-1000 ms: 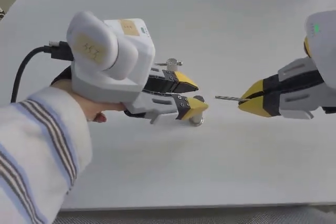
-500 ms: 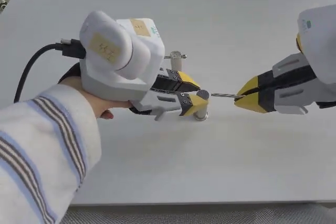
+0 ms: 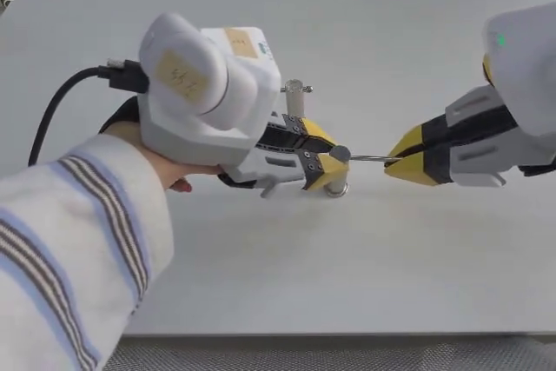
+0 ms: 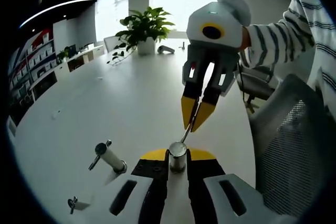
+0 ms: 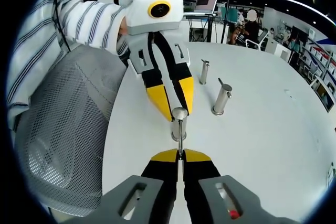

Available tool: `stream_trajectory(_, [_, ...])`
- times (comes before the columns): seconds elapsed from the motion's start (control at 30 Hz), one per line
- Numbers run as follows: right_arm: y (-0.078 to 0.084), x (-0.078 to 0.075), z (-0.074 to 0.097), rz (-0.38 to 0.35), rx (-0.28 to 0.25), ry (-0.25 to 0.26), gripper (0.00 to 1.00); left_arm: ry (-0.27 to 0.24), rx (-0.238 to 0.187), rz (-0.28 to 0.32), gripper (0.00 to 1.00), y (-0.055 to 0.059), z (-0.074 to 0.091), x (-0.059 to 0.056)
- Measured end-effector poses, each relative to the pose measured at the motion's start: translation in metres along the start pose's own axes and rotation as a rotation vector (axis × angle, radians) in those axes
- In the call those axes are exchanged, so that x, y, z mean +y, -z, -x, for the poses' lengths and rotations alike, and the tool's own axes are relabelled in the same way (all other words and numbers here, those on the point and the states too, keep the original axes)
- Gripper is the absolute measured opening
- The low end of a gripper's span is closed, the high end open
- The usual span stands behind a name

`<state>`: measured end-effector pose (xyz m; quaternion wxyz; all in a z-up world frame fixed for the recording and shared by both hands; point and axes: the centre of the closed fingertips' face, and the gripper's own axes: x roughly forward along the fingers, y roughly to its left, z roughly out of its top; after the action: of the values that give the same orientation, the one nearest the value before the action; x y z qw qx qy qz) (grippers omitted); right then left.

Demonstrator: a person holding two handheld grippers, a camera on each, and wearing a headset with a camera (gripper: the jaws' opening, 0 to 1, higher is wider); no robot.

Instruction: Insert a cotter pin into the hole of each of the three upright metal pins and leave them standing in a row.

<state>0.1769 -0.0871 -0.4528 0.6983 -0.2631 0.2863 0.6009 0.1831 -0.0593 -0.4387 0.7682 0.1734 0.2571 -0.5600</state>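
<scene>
Insertion appeared in hand: left gripper clamped the upright metal pin on the table, right gripper pinched the cotter pin at its head, alignment with the hole needed next.

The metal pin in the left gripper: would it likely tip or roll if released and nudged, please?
Probably tippy: the metal pin stands tall on a small flared base. Being round, it would likely roll once down. It looks like solid metal, so probably rigid.
</scene>
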Motion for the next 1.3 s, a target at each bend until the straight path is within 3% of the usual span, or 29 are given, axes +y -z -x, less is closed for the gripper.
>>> stream_trajectory(0.7, [-0.020, 0.002, -0.022, 0.085, 0.009, -0.057, 0.00, 0.001, 0.011, 0.007, 0.09, -0.001, 0.000, -0.001])
stream_trajectory(0.93, [-0.019, -0.001, -0.021, 0.121, 0.015, -0.047, 0.00, 0.002, 0.013, 0.003, 0.09, -0.002, -0.001, 0.000])
stream_trajectory(1.07, [-0.018, -0.005, -0.018, 0.110, 0.003, -0.021, 0.14, 0.002, 0.013, 0.006, 0.10, -0.001, -0.001, 0.000])
stream_trajectory(1.3, [-0.015, -0.003, -0.009, 0.085, -0.009, -0.023, 0.11, 0.001, 0.014, 0.006, 0.10, -0.002, -0.001, 0.000])
